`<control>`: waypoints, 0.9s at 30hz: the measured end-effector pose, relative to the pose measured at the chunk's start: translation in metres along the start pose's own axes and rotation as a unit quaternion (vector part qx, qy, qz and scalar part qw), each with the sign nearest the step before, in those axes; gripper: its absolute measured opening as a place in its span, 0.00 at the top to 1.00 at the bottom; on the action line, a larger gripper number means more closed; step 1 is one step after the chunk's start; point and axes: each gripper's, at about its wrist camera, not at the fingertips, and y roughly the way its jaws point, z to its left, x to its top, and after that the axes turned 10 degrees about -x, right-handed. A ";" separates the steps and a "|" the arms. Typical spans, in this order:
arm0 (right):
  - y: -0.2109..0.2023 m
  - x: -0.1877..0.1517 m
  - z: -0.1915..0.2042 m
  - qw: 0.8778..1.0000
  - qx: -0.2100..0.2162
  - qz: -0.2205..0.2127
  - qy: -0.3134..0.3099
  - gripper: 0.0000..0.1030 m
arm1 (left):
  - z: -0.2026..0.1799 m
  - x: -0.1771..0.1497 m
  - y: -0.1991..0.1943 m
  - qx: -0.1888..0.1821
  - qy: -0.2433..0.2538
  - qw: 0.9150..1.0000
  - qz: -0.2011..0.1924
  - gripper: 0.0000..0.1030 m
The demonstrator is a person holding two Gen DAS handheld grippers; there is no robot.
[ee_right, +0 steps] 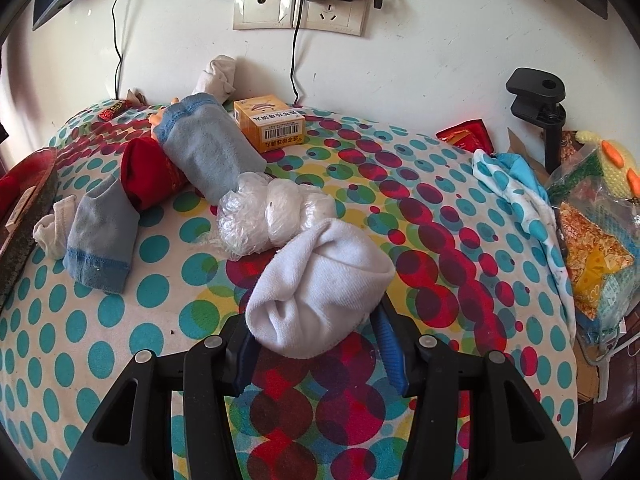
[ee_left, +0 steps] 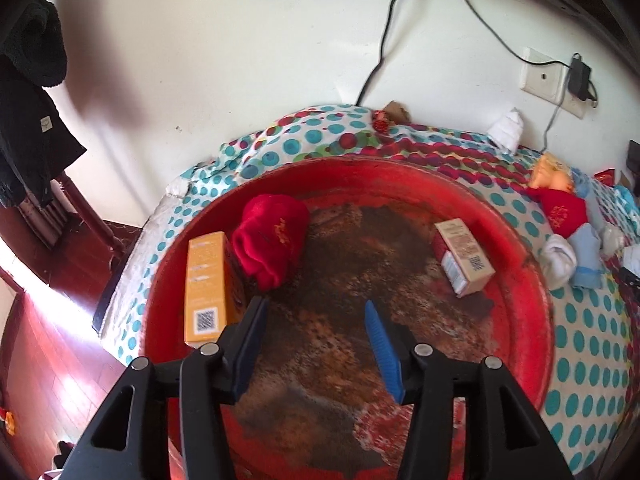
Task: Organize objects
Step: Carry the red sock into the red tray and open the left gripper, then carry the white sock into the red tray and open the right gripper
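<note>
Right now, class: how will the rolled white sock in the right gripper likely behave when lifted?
The white sock probably squashes rather than resists: it bulges between the right gripper fingers. It looks light terry cloth. Its loose folded end may sag or unroll.

Dotted bedspread [ee_right: 168, 240] under red tray [ee_left: 532, 280], blue socks [ee_right: 208, 148], orange box [ee_right: 272, 124], plastic-wrapped bundle [ee_right: 260, 216]
</note>
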 end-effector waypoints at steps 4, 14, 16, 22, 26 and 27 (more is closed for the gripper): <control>-0.001 0.000 0.000 1.000 -0.010 0.001 -0.003 0.52 | -0.011 -0.010 -0.001 0.014 0.004 1.000 0.000 0.50; -0.039 0.007 0.018 1.000 0.017 -0.006 -0.001 0.52 | -0.006 -0.021 -0.011 0.017 -0.025 0.999 -0.013 0.50; -0.050 0.011 0.028 1.000 0.027 -0.012 -0.009 0.52 | -0.003 -0.021 -0.015 0.005 -0.031 0.999 -0.020 0.50; -0.087 0.024 0.069 0.996 0.066 -0.042 -0.036 0.52 | 0.009 -0.018 -0.030 -0.001 -0.049 0.998 -0.038 0.50; -0.107 0.028 0.103 0.992 0.098 -0.051 -0.058 0.52 | 0.019 -0.018 -0.038 0.010 -0.063 0.997 -0.048 0.50; -0.112 0.030 0.111 0.991 0.106 -0.054 -0.064 0.52 | 0.022 -0.018 -0.040 0.008 -0.066 0.997 -0.049 0.50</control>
